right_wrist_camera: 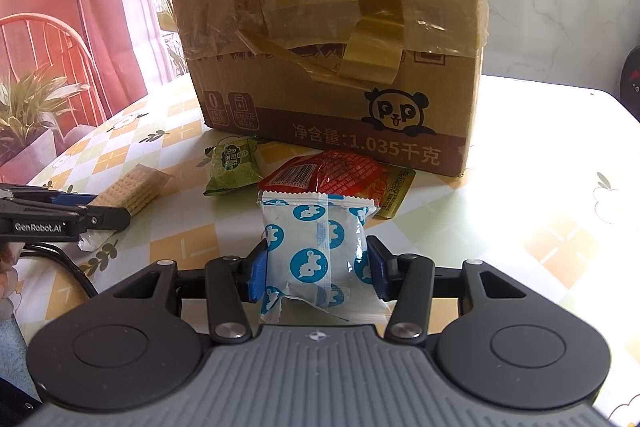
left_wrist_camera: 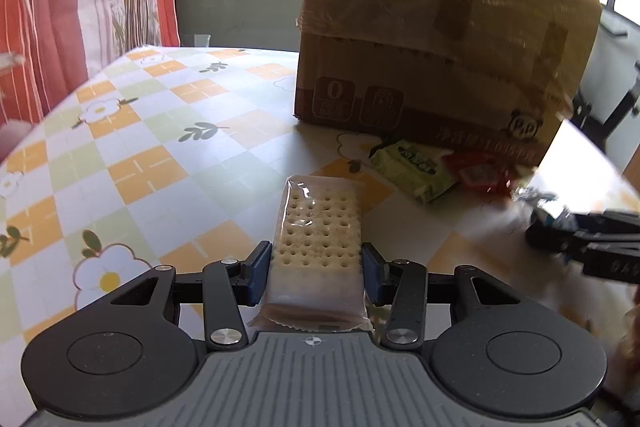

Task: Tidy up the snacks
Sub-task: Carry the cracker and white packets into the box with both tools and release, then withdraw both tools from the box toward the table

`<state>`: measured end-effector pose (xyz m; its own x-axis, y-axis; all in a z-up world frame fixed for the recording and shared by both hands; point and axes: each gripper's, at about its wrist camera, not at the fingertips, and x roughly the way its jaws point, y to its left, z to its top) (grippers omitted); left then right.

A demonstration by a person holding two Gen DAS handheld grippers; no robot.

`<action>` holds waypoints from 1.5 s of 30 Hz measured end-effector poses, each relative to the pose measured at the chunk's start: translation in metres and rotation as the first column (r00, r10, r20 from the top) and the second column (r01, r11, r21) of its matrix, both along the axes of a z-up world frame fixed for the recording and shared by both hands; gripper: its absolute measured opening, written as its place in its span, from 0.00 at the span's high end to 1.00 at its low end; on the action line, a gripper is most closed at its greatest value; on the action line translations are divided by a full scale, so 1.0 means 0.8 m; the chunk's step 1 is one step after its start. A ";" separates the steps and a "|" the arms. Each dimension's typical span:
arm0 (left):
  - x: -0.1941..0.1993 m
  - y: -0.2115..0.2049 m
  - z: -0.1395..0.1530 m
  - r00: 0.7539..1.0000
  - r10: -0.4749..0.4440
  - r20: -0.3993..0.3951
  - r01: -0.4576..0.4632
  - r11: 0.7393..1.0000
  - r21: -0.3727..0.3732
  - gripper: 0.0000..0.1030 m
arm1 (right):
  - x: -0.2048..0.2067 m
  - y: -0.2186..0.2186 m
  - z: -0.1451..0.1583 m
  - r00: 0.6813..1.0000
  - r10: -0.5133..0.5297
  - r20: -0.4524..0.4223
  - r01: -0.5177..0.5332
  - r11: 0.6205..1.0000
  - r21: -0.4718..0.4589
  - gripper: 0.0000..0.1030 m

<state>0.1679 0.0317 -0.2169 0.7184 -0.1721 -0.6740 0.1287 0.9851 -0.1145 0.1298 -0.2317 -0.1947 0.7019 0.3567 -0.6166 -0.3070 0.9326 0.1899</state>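
My left gripper [left_wrist_camera: 317, 269] is shut on a clear-wrapped cracker pack [left_wrist_camera: 316, 231], held lengthwise above the table. In the right wrist view that same cracker pack [right_wrist_camera: 130, 189] sticks out of the left gripper [right_wrist_camera: 94, 209] at the left edge. My right gripper [right_wrist_camera: 317, 273] is shut on a white packet with blue round prints [right_wrist_camera: 316, 247]. A green snack packet [right_wrist_camera: 232, 167] and a red snack packet [right_wrist_camera: 332, 175] lie on the table in front of the taped cardboard box [right_wrist_camera: 332, 39]. The right gripper [left_wrist_camera: 560, 231] shows blurred at the right of the left wrist view.
The table wears a checked cloth with flowers [left_wrist_camera: 132, 147]. A yellow packet [right_wrist_camera: 396, 195] lies partly under the red one. A red curtain [left_wrist_camera: 40, 11] hangs at the left, with a chair back [right_wrist_camera: 44, 43] and a potted plant [right_wrist_camera: 28, 115] beyond the table edge.
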 end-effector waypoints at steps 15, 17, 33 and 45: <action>0.015 0.000 0.123 0.954 0.006 0.298 0.003 1.000 -0.028 0.52 | -0.011 0.007 0.112 0.963 0.093 0.253 -0.095 0.995 -0.004 0.52; 0.031 -0.006 0.149 0.938 -0.014 0.347 0.028 0.999 -0.036 0.52 | -0.001 0.010 0.145 0.939 0.122 0.322 -0.118 0.993 -0.031 0.52; 0.204 -0.105 0.236 0.903 -0.114 0.414 0.103 0.994 0.047 0.52 | 0.183 0.003 0.216 0.937 -0.024 0.348 0.052 0.996 -0.070 0.52; 0.212 -0.100 0.220 0.931 -0.144 0.336 0.150 0.989 0.008 0.38 | 0.155 -0.016 0.225 0.946 -0.104 0.307 0.092 0.994 0.052 0.30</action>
